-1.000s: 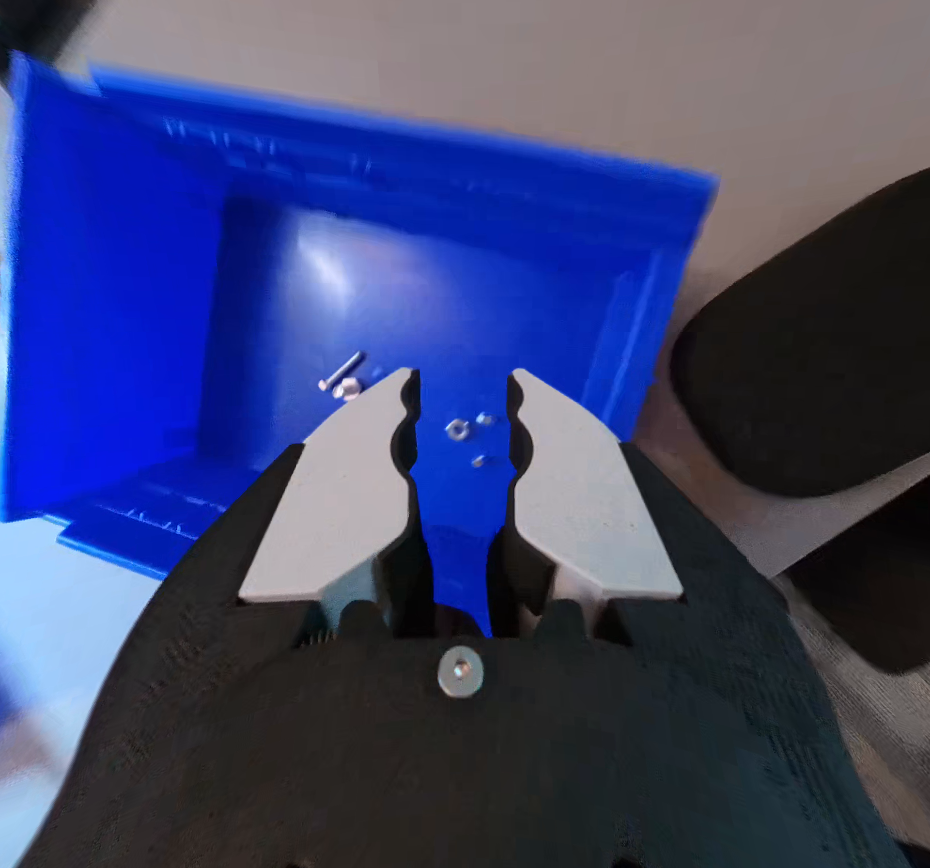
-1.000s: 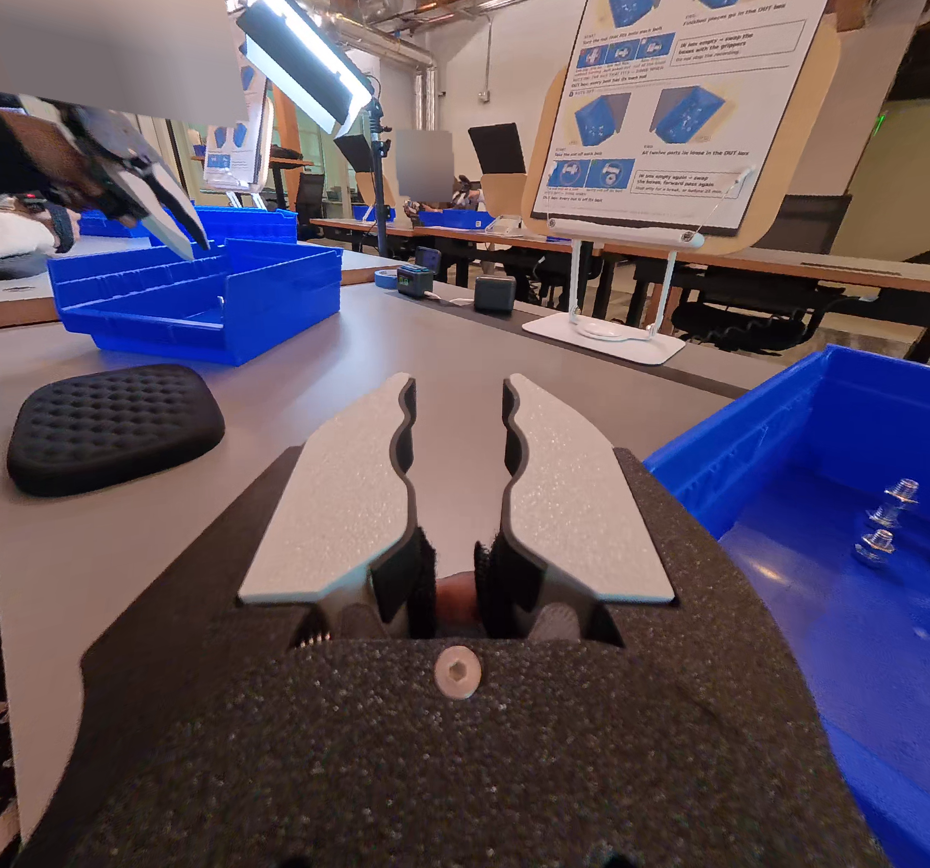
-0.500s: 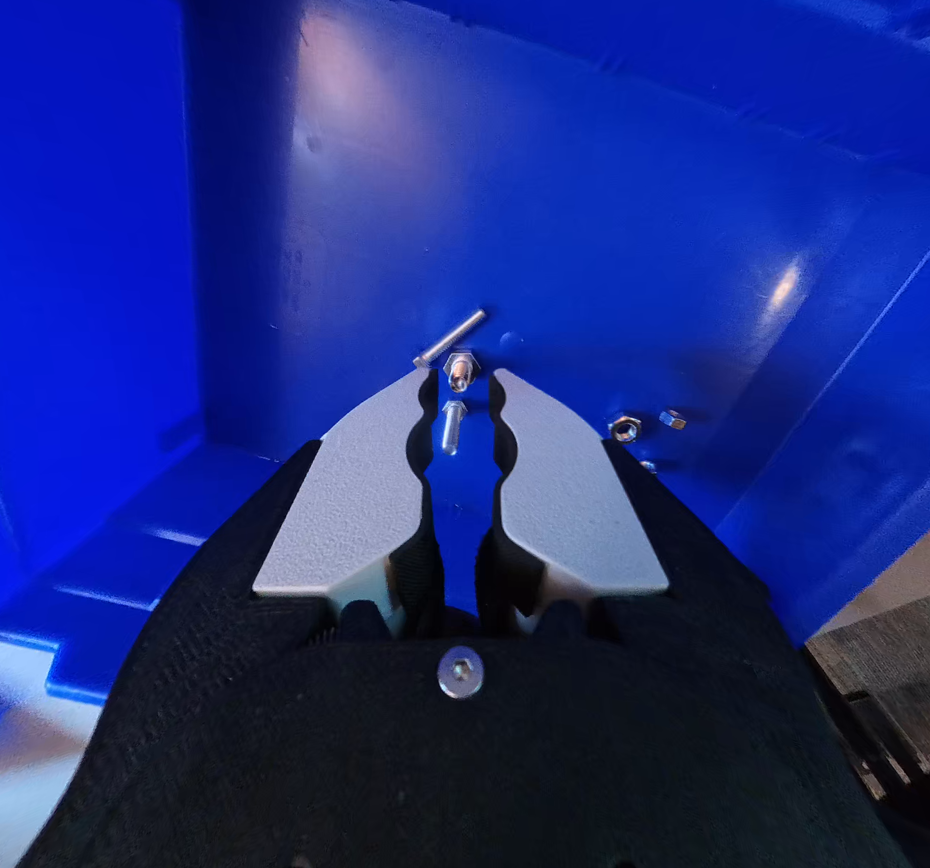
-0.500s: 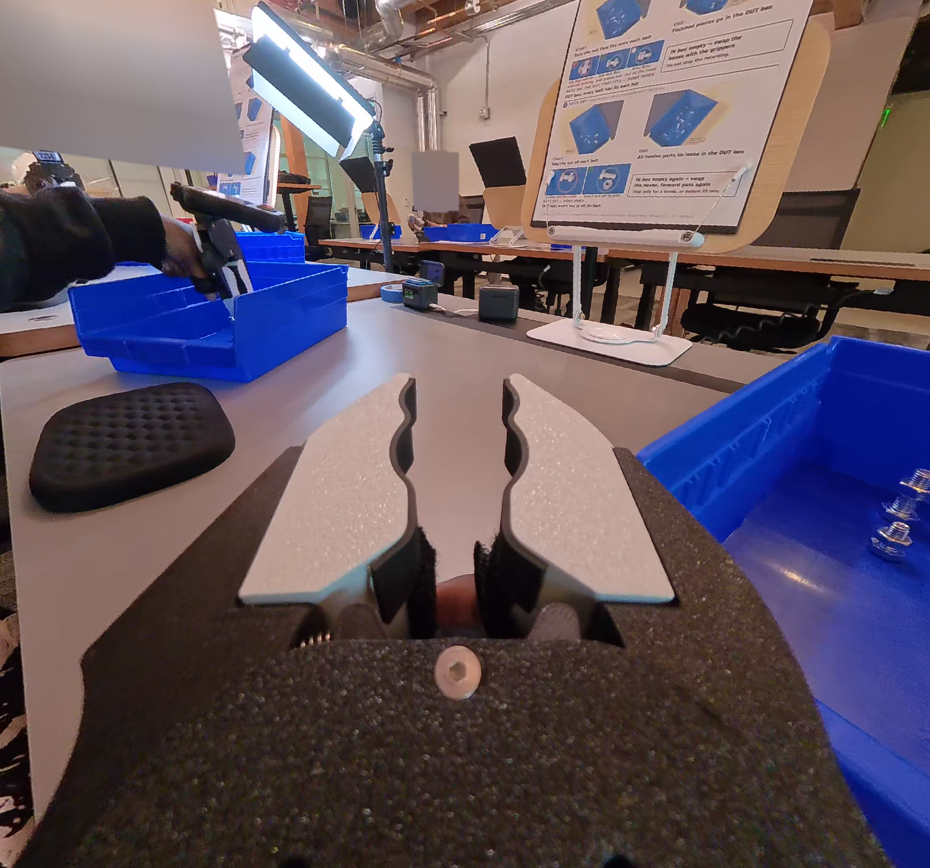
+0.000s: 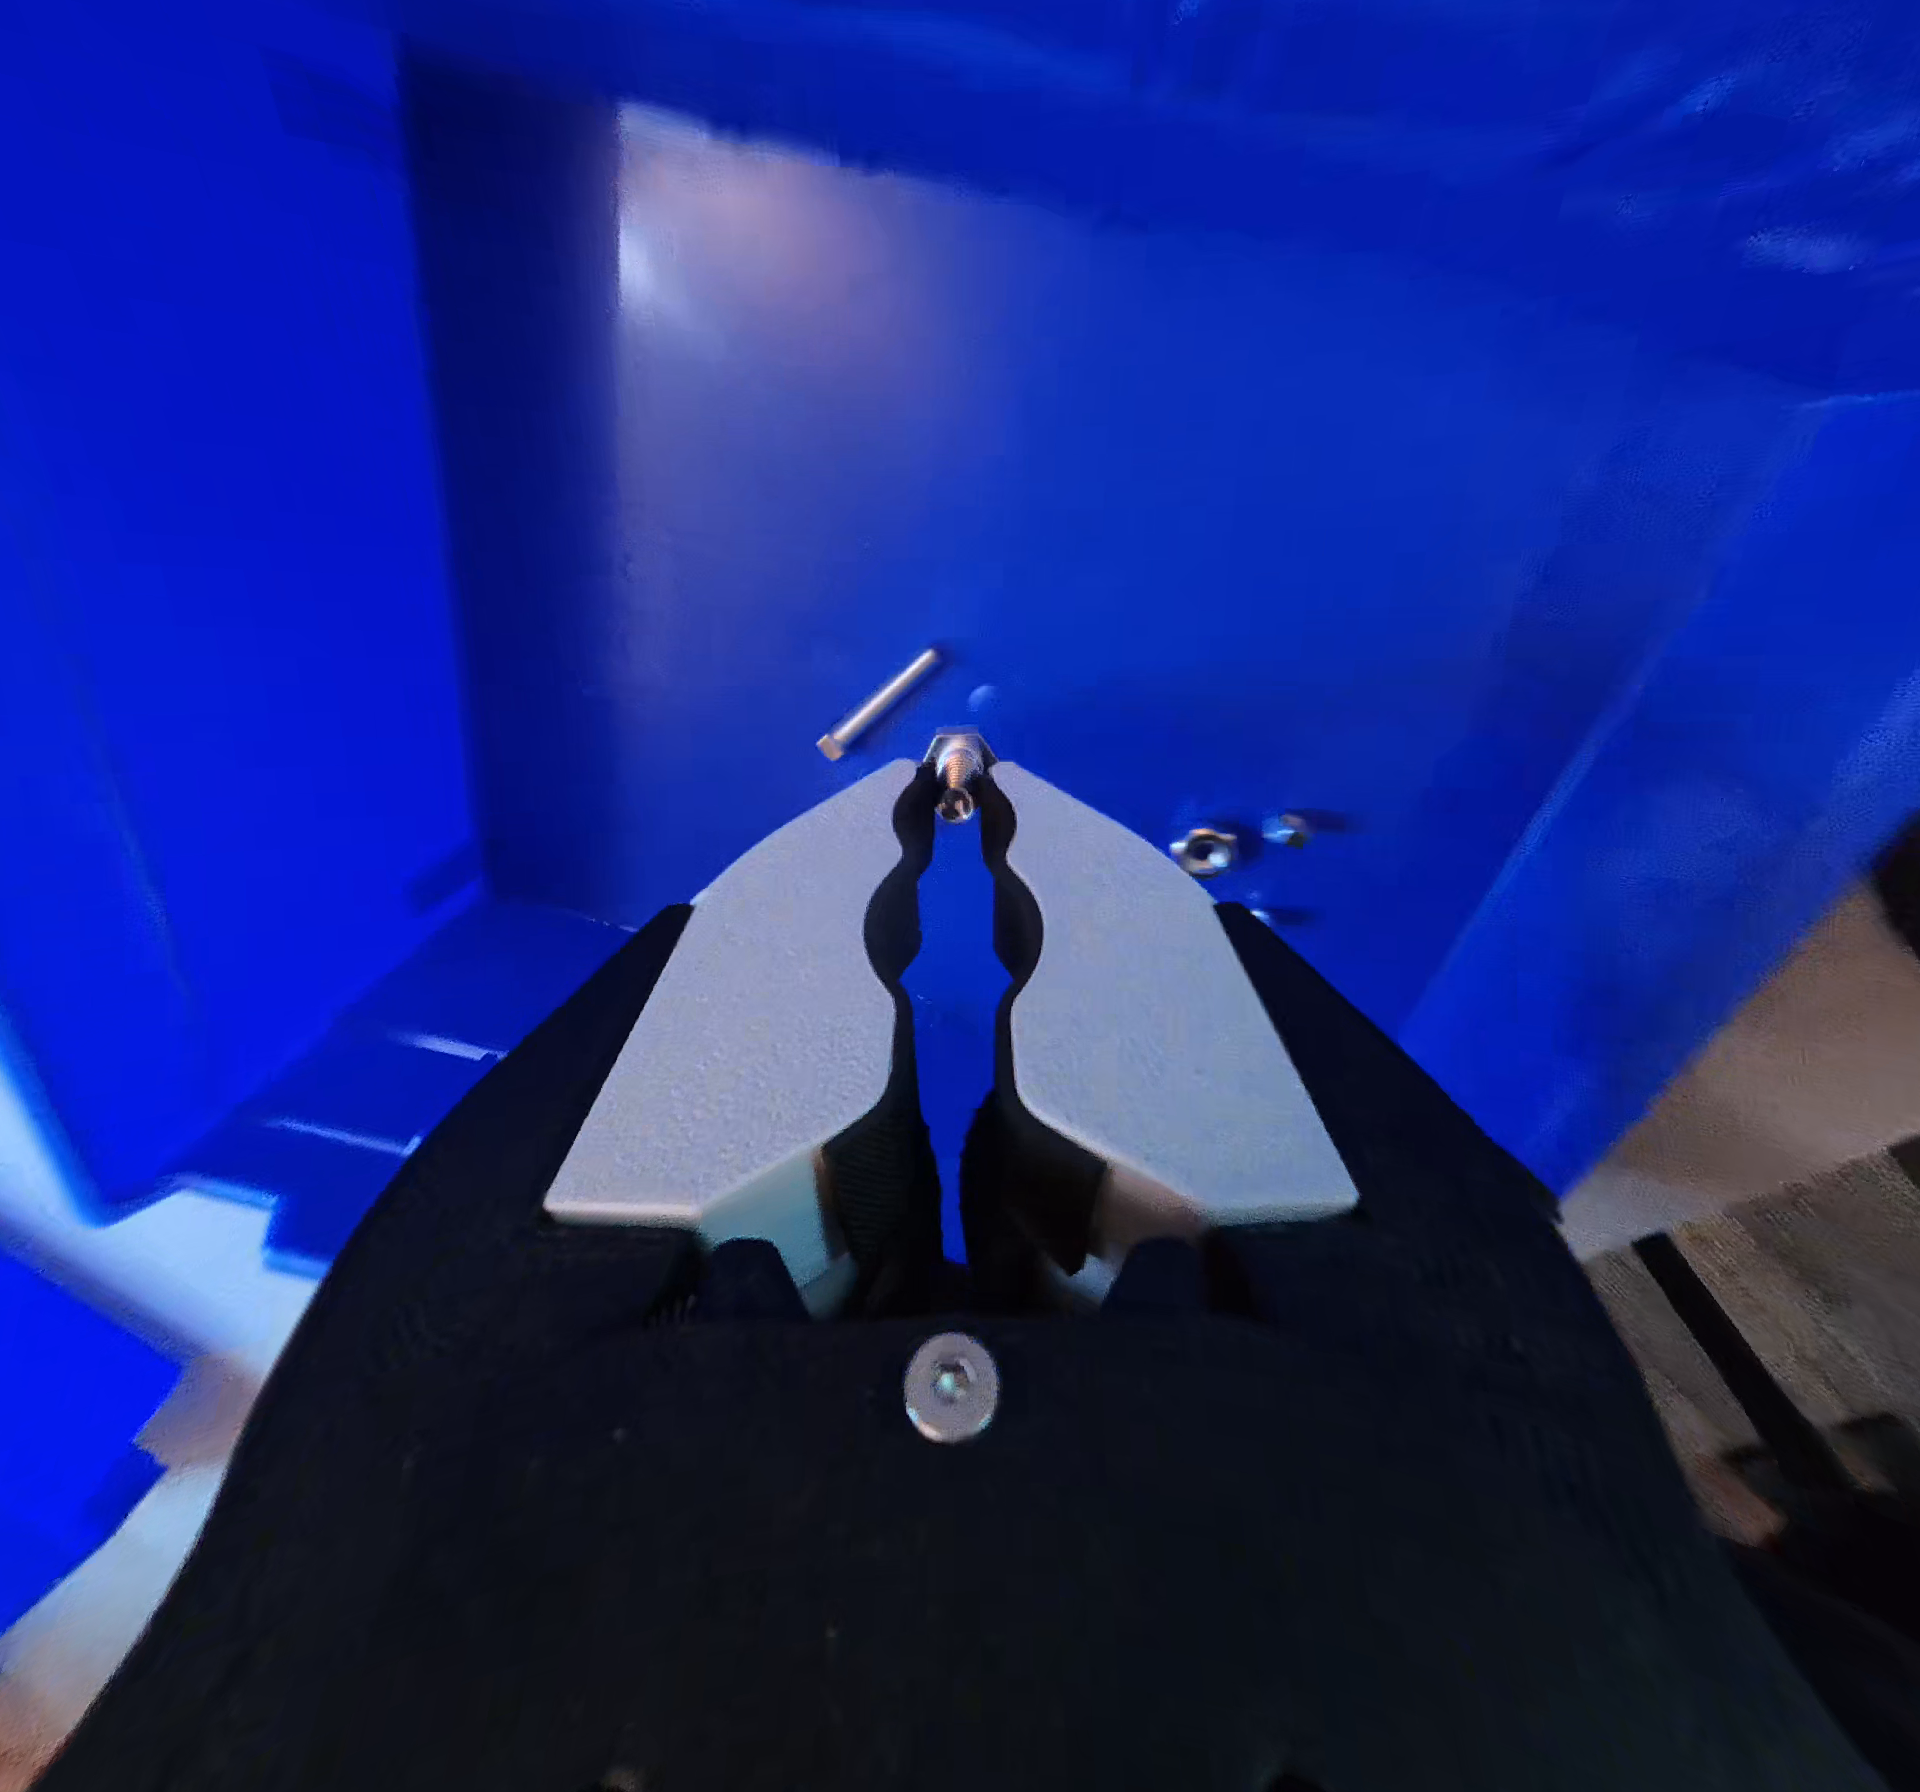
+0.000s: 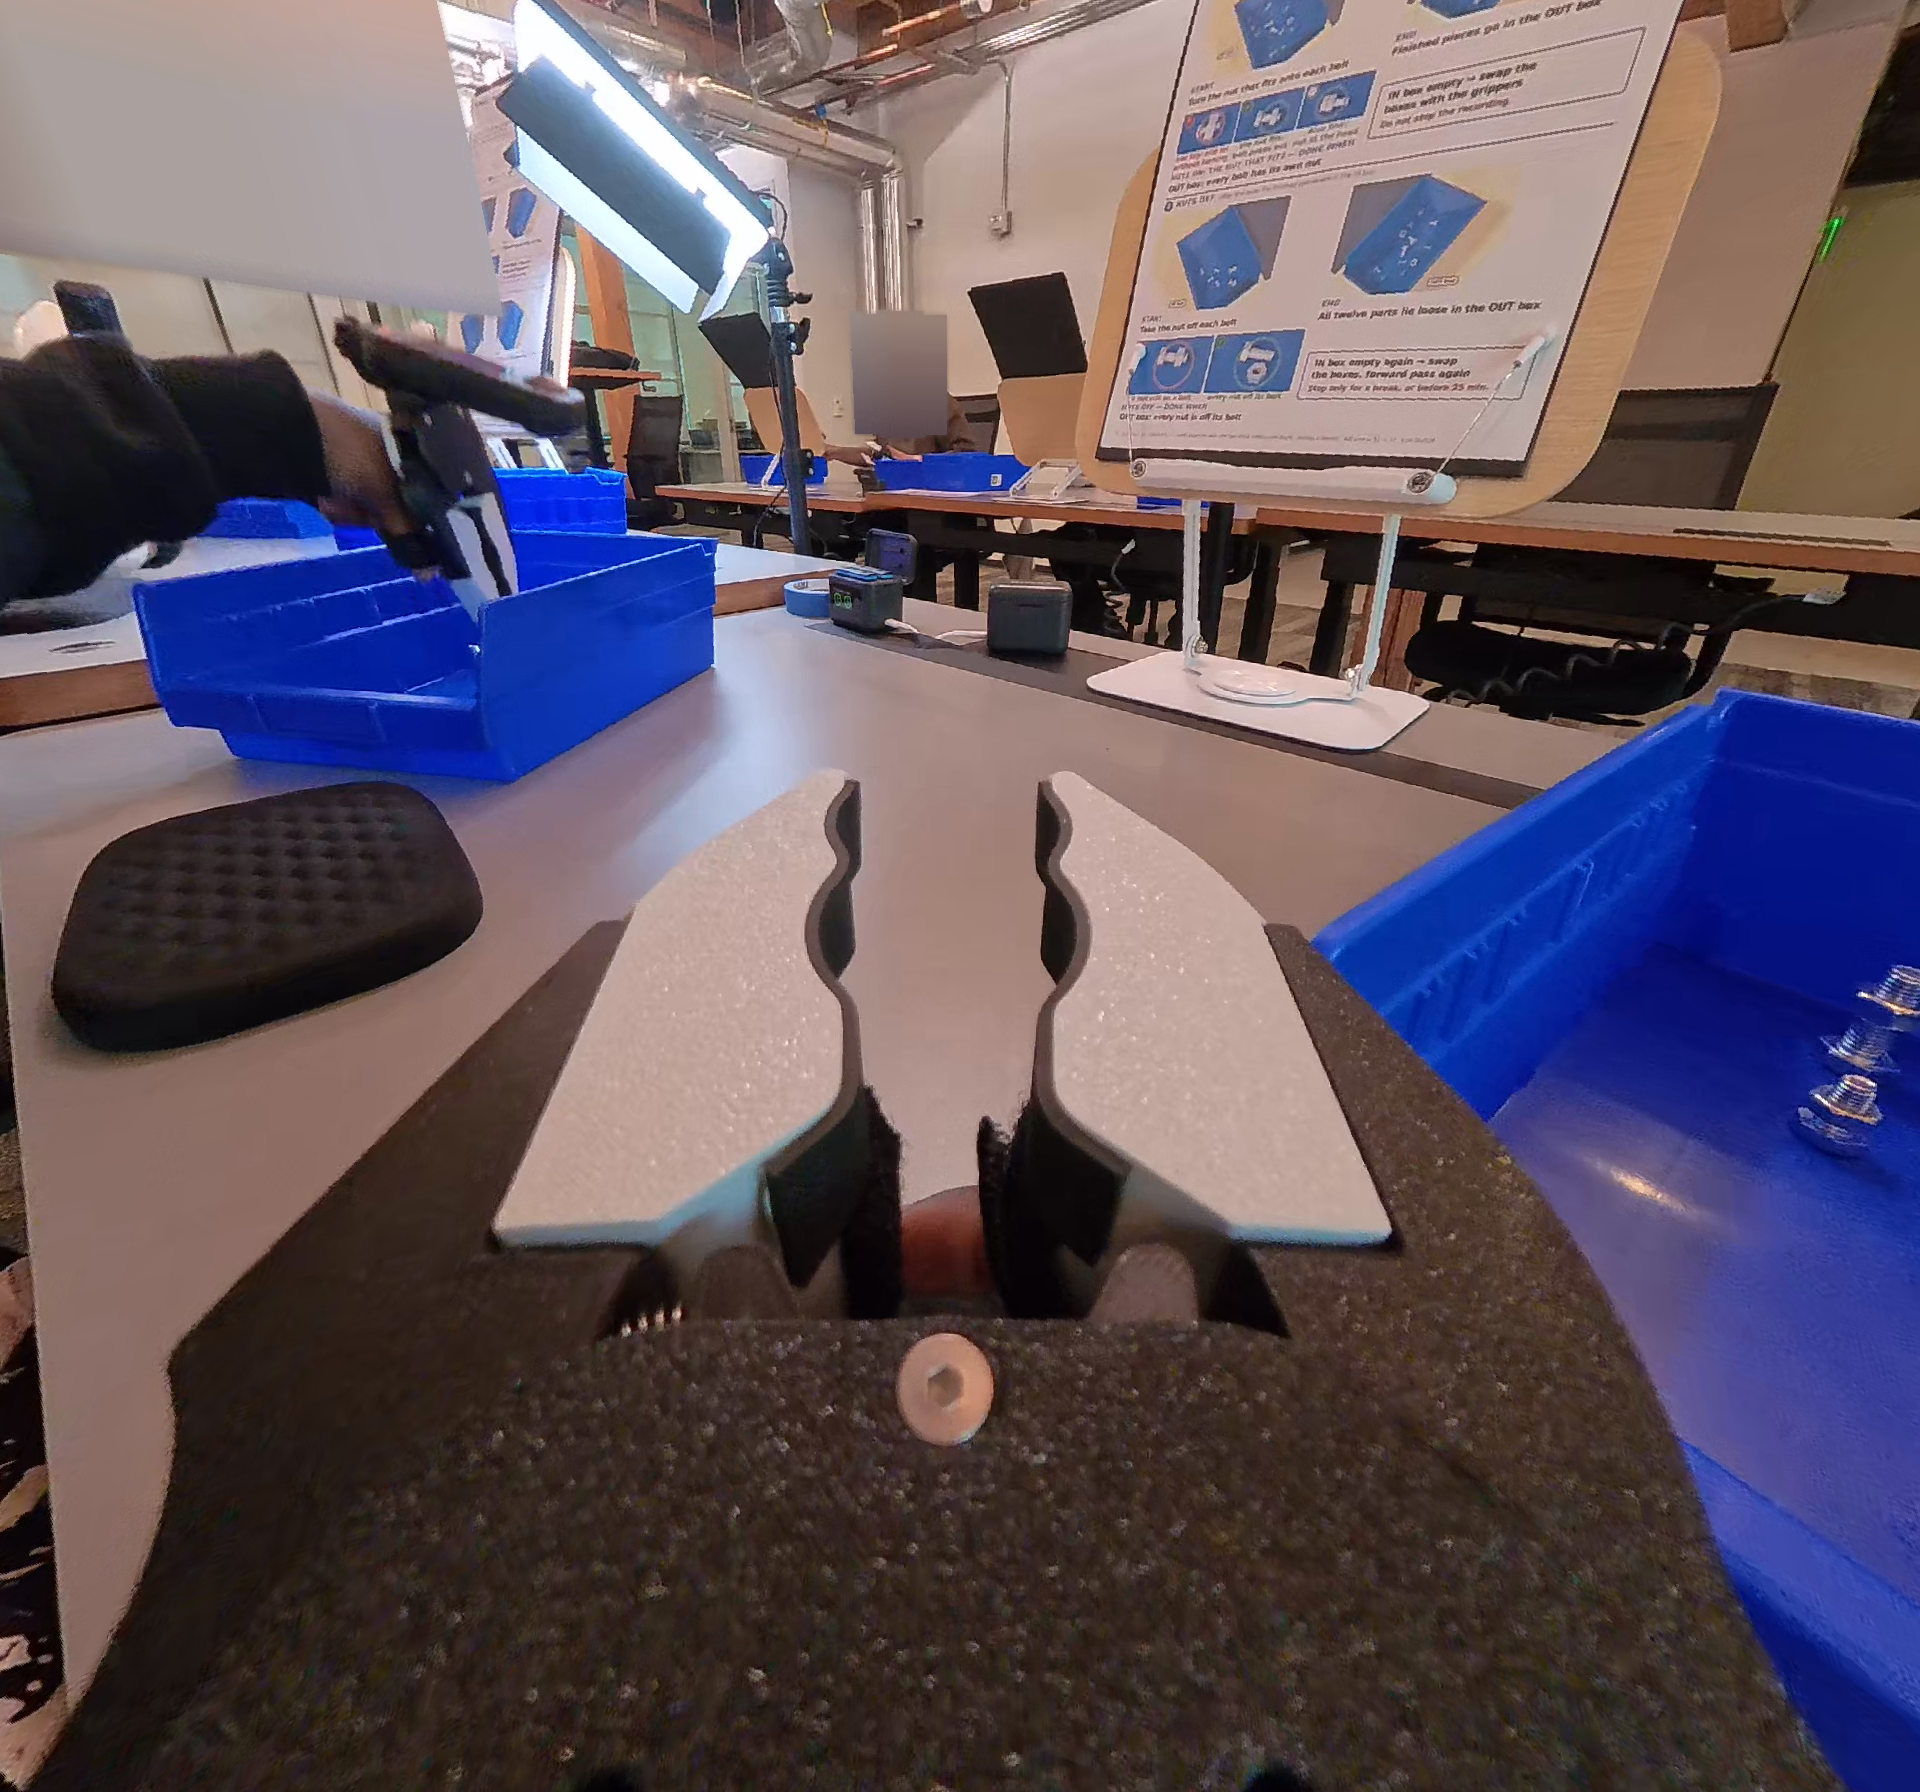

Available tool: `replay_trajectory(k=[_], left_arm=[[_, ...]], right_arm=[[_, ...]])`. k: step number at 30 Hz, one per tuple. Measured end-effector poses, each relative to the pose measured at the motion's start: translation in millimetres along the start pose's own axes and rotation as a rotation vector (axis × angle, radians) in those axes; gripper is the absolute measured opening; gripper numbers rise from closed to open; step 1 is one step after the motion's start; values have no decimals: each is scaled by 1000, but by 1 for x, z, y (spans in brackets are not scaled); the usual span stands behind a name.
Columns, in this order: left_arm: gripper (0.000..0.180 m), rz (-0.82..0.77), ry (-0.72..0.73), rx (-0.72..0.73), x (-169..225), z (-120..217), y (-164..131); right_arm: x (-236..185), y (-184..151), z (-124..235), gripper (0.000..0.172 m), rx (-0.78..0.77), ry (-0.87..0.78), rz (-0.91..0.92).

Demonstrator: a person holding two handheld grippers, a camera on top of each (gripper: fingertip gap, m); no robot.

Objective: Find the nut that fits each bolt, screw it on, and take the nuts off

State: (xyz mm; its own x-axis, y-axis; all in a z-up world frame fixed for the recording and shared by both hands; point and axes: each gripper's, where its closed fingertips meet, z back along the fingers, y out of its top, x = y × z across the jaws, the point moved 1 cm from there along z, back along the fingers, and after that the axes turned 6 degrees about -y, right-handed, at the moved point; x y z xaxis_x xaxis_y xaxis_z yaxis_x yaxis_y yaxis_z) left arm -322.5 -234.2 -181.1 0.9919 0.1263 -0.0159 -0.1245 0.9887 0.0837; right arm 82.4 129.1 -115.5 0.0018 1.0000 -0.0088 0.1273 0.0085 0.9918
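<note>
Grey counter (image 6: pixel 935 755): carries two blue plastic bins, a black dimpled foam pad (image 6: pixel 260 911) and a white stand with an instruction sheet (image 6: pixel 1392 184).

Left blue plastic bin (image 6: pixel 582 641): the left hand-held gripper (image 5: pixel 956 786) reaches down into it. On its floor lie a long plain silver bolt (image 5: pixel 878 703) and, to the right, two loose silver nuts (image 5: pixel 1205 849), slightly blurred.

Right blue plastic bin (image 6: pixel 1558 911): holds about three short silver bolts with nuts on (image 6: pixel 1860 1067).

Left hand-held gripper: fingertips nearly together, apparently pinching a short silver threaded bolt (image 5: pixel 954 778) by its shank, hex head away from the camera.

Right hand-held gripper (image 6: pixel 948 807): jaws well apart with only bare counter between them.
</note>
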Motion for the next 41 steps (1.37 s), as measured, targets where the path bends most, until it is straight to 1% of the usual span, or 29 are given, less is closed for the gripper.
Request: replay_trajectory(k=[1, 3, 5, 8, 11, 14, 16, 19, 24, 29, 31, 32, 33, 36, 39, 41], left_arm=[[8, -27, 5, 31, 10, 12, 9], [8, -95, 14, 95, 36, 36, 29], [8, -197, 19, 147, 71, 57, 51], [8, -359, 5, 190, 129, 69, 80], [8, -517, -44, 178, 187, 56, 104], [8, -641, -85, 136, 234, 29, 122], [8, -705, -101, 96, 256, 7, 130], [8, -762, -117, 41, 275, -20, 138], [8, -780, -138, -12, 283, -45, 141], [10, -772, -154, -11, 287, -48, 141], [18, -762, -165, 6, 288, -45, 142], [26, -753, -168, 21, 287, -41, 141], [29, -741, -165, 47, 285, -34, 140], [30, -678, -162, 171, 268, 5, 131], [30, -582, -114, 244, 229, 46, 105], [30, -488, -47, 235, 193, 62, 80]], right_arm=[[0, 0, 0, 32, 0, 0, 2], [0, -1, -1, 32, -5, 1, 6], [-1, -2, -1, 32, -12, 1, 12], [-3, -3, -2, 32, -18, 3, 26], [-3, -3, -2, 32, -23, 5, 30], [-3, -3, -2, 32, -22, 5, 34], [-4, -3, -2, 32, -25, 5, 38], [-5, -4, -3, 32, -29, 7, 47], [-6, -4, -3, 32, -32, 8, 60], [-6, -4, -3, 32, -32, 8, 60], [-6, -4, -3, 32, -30, 9, 60], [-6, -4, -3, 32, -29, 8, 60], [-6, -4, -3, 32, -27, 8, 58], [-6, -3, -2, 32, -20, 8, 51], [-5, -3, -2, 32, -18, 9, 44], [-5, -3, -2, 31, -16, 8, 42]])
